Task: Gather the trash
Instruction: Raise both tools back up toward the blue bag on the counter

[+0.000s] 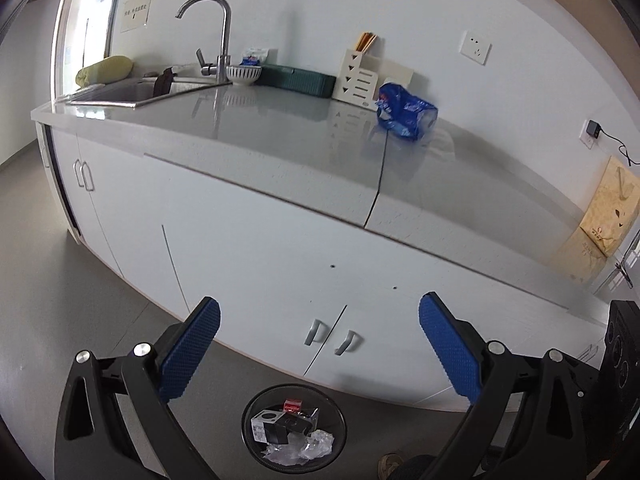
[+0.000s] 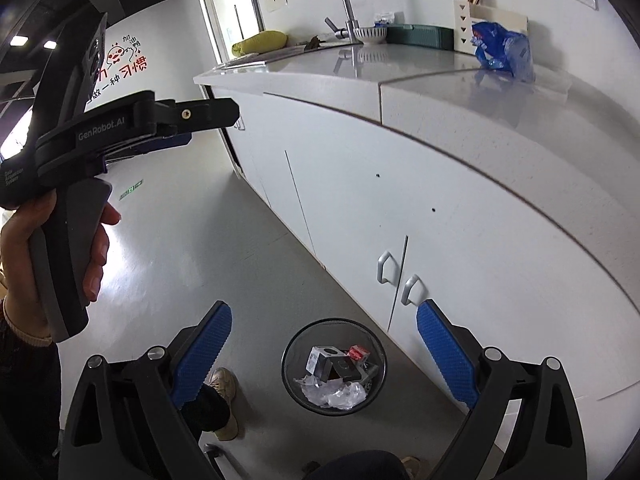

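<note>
So, left gripper and right gripper both spread wide, empty, above mesh bin (already holding trash), blue bag on counter.

A grey bench runs across the upper half of the frame over white cabinet doors with metal handles. At the upper left, a steel sink is set into it, with a curved chrome faucet at its back corner. A yellow-green cloth lies at the sink's far side. Just right of the faucet stands a patterned bowl, then a dark green tray against the wall, then a cream utensil holder with chopsticks upright in it. A white wall socket sits upper right. At far right, a tan paper bag leans against the wall. The floor is pale grey.
</note>
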Available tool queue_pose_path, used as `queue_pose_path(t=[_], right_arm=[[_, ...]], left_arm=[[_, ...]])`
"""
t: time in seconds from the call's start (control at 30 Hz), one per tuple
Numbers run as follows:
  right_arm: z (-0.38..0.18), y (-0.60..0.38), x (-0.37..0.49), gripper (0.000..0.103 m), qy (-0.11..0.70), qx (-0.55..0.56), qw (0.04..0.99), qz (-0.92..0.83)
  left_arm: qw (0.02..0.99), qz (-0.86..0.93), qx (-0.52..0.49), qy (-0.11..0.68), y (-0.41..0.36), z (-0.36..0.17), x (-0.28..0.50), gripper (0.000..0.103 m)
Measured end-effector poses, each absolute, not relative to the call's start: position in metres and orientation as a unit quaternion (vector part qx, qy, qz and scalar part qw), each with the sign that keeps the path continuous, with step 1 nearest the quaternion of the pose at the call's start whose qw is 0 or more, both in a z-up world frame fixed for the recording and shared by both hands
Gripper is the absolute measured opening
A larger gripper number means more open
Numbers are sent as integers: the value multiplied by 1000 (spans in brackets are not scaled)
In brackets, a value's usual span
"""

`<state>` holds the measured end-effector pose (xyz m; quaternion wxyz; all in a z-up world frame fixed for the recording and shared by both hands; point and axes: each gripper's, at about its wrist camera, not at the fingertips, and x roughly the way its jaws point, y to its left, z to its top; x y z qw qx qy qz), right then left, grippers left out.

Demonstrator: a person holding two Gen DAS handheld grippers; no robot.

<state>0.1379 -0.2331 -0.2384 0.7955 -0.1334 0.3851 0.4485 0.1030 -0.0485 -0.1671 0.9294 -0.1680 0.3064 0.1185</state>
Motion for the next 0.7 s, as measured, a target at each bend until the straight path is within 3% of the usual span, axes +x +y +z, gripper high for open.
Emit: queue_pose_path(t=[0.33, 0.7], right_arm=[[-154, -264, 158, 98, 318, -119, 835, 433], [-114, -264, 249, 100, 254, -112, 875, 398]], left_arm=[[945, 78, -154, 279, -58, -104, 154, 99], [956, 56, -110, 265, -54, -98, 271, 99]])
